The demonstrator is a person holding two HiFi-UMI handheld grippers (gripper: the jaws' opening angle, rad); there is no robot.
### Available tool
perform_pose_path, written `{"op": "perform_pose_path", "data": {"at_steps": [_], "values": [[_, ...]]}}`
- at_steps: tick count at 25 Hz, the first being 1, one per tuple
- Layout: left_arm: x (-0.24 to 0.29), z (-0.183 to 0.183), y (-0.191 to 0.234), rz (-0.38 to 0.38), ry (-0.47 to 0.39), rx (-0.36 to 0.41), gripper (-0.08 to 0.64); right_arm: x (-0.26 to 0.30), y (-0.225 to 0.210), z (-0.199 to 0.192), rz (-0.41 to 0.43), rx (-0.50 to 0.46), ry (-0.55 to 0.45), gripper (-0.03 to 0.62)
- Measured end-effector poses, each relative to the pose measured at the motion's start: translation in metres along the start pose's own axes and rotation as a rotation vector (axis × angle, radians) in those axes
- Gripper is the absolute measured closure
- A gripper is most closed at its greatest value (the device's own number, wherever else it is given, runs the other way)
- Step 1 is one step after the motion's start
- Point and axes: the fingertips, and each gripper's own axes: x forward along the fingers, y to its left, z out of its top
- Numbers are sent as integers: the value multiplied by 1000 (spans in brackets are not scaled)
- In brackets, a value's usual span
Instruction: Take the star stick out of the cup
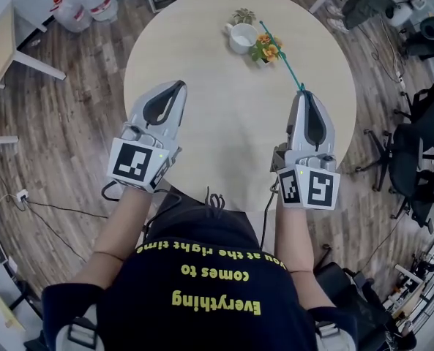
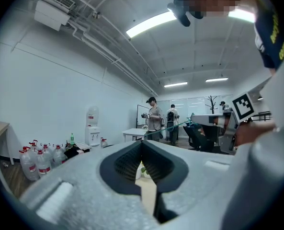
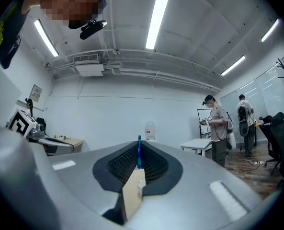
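**Stick clamped in the right tool, far end beside the cup**

The teal stick (image 1: 282, 58) runs in a slanted line over the right half of the round worktop (image 1: 217, 130). Its near end is pinched between the jaws of the right tool (image 1: 304, 93). That tool's own view shows the thin blue-green shaft standing upright in the narrow slot where the ribbed pads close on it. From there the stick reaches far and left, crossing over a small bunch of orange flowers (image 1: 268, 50). Its far end sits just right of the white cup (image 1: 241, 38). I cannot tell whether that end touches the rim, and the star itself cannot be made out.

A little green plant (image 1: 243, 14) stands just beyond the cup, at the far side of the worktop.

The left tool (image 1: 178, 85) hovers over the left half of the worktop, well apart from the cup and the stick. Its jaws are together with nothing between them.

On the wooden floor, water bottles (image 1: 85, 4) cluster at far left and black chairs (image 1: 414, 148) stand at right.
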Motion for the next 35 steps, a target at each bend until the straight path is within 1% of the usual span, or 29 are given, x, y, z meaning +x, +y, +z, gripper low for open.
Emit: {"op": "perform_pose_path", "data": {"at_steps": [5, 8, 11, 15, 26, 30, 35], "values": [[-3, 8, -2, 5, -23, 8, 556, -13, 6, 10, 14, -16, -21, 565], [-4, 13, -4, 2, -33, 18, 557, -22, 7, 15, 7, -23, -31, 565], [-5, 16, -6, -5, -40, 33, 557, -31, 6, 19, -2, -20, -41, 565], [-6, 19, -7, -9, -51, 32, 557, -38, 12, 23, 11, -16, -47, 565], [-5, 25, -14, -15, -68, 34, 557, -38, 17, 30, 25, -12, -73, 565], [-6, 26, -12, -11, -72, 34, 557, -38, 20, 27, 28, -27, -62, 565], [-6, 26, -12, -6, -70, 34, 557, -39, 18, 27, 27, -24, -62, 565]]}}
